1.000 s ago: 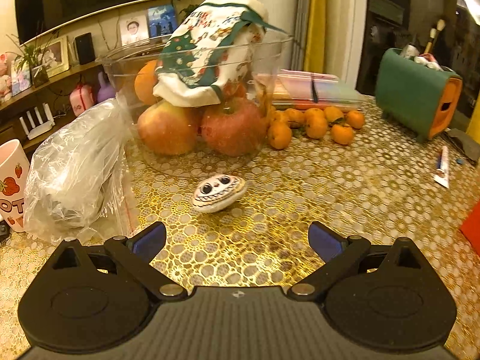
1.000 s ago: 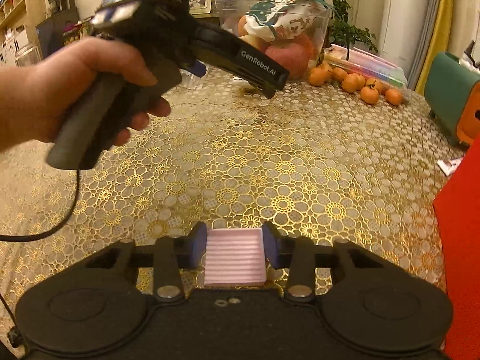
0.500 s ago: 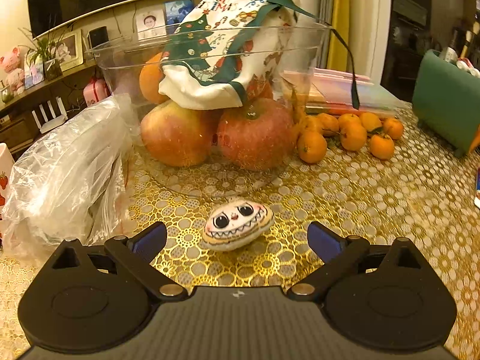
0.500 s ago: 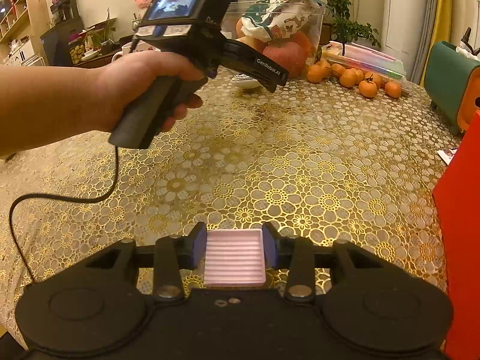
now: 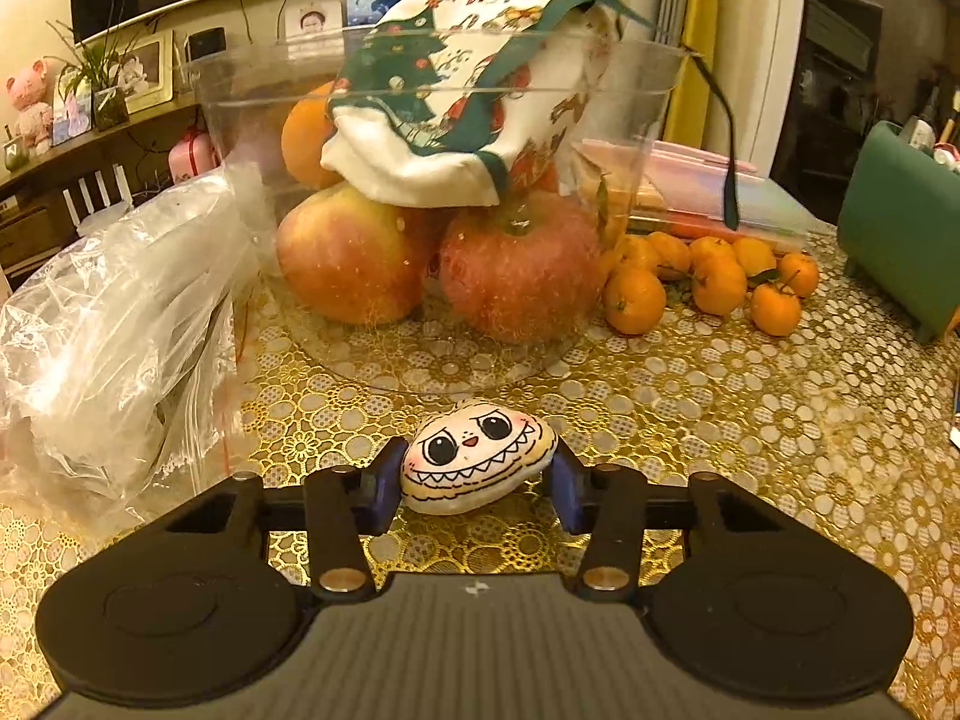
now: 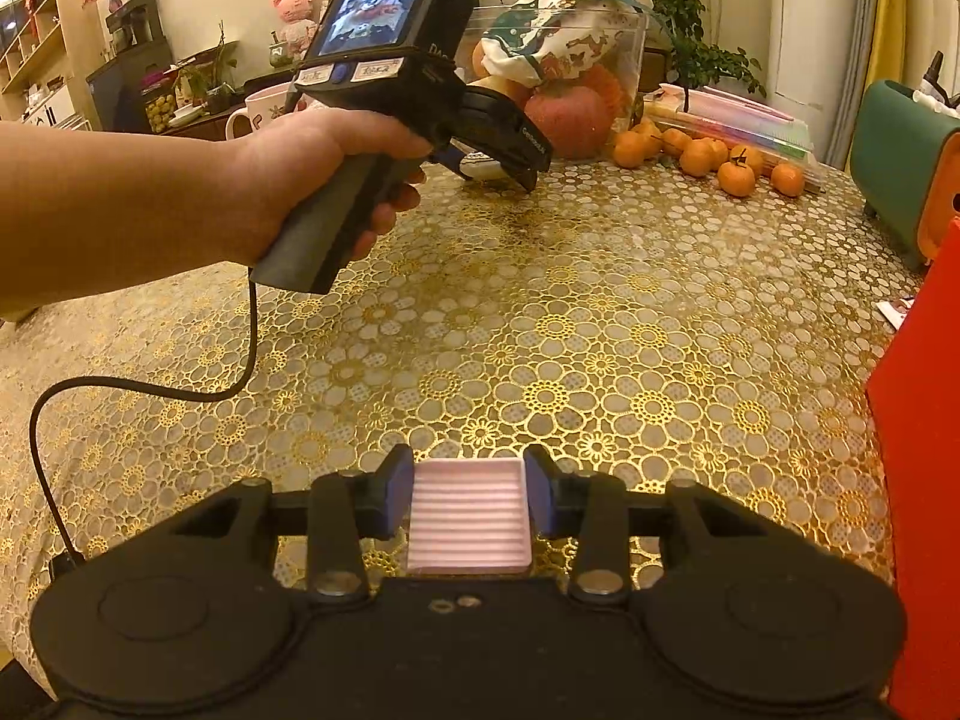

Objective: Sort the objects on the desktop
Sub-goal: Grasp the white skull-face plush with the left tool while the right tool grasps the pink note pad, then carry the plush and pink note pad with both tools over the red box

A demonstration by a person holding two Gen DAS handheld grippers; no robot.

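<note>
Left wrist view: left gripper (image 5: 474,483) closing on a painted stone (image 5: 477,456) with a toothy cartoon face; blue fingers (image 5: 384,483) sit at both of its sides, seemingly touching. Stone lies on the gold-lace worktop (image 5: 750,408), just in front of a clear fruit bowl (image 5: 420,120) holding apples (image 5: 351,255), an orange and a Christmas cloth bag (image 5: 468,90). Crumpled plastic bag (image 5: 114,324) at left, tangerines (image 5: 708,282) right of the bowl, green box (image 5: 900,228) at far right.

Right wrist view: right gripper (image 6: 469,507) clamped on a pink ribbed block (image 6: 469,519), fingers (image 6: 393,498) pressed to both its sides, above the worktop. Person's left hand (image 6: 324,180) holds the other gripper's handle, its tip down by the bowl; the stone is mostly hidden there. Red object (image 6: 918,450) at right edge, can't tell what.
</note>
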